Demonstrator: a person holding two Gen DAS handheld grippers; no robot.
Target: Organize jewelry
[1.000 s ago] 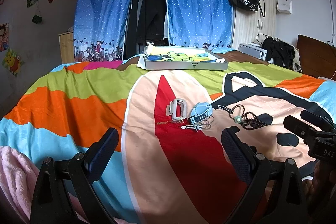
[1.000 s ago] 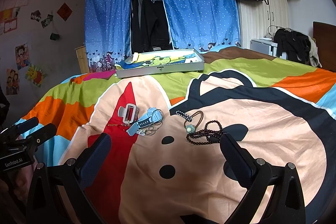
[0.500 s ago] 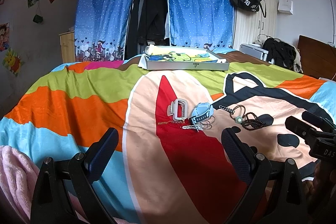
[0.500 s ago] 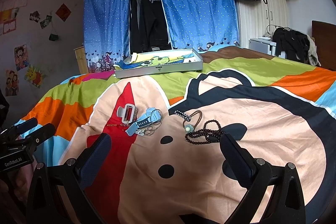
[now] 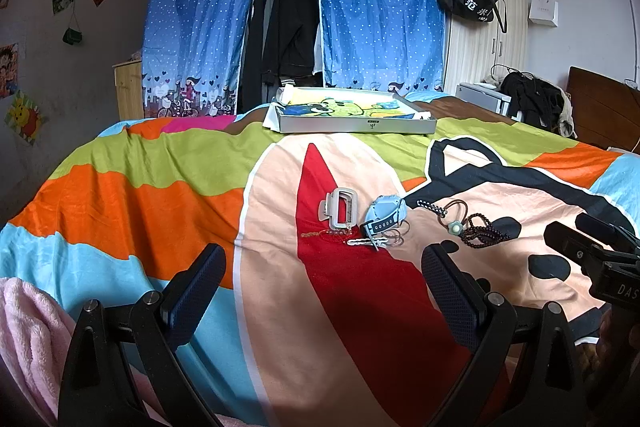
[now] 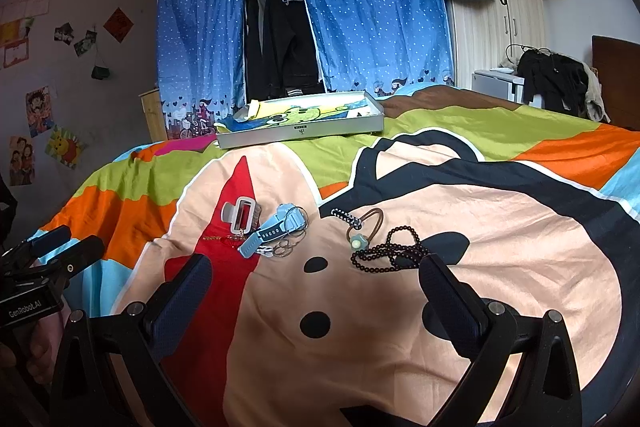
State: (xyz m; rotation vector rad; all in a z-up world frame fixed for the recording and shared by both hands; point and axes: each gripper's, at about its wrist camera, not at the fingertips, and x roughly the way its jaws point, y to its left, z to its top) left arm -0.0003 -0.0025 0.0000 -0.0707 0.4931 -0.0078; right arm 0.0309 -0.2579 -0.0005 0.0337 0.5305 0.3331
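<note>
On the bed's colourful cartoon bedspread (image 5: 160, 163) I see the jewelry in a loose cluster: a pale grey hair claw (image 5: 338, 211) lies at the left, a light blue watch (image 5: 383, 217) just beside it with thin metal rings (image 5: 394, 235) and a white hair clip (image 5: 362, 241) touching its near end, and a thin gold chain (image 5: 324, 234) in front of the claw. To their right lie a brown hair tie with a small mint flower (image 6: 357, 241) and a black-and-white beaded piece (image 6: 346, 215), then a string of dark beads (image 6: 386, 255). My left hand-held gripper (image 5: 322, 281) hovers low over the bedspread, level and pointing forward, its jaws spread wide and holding nothing; the claw and watch sit ahead of it, between its fingertips in the left wrist view. My right hand-held gripper (image 6: 314, 281) is posed the same way, jaws spread and empty, with the dark beads just ahead of its right finger. A shallow grey box (image 5: 360, 125) with a cartoon lining rests at the far edge of the bed, well apart from the cluster. Blue dotted curtains (image 5: 380, 7) hang behind.
</note>
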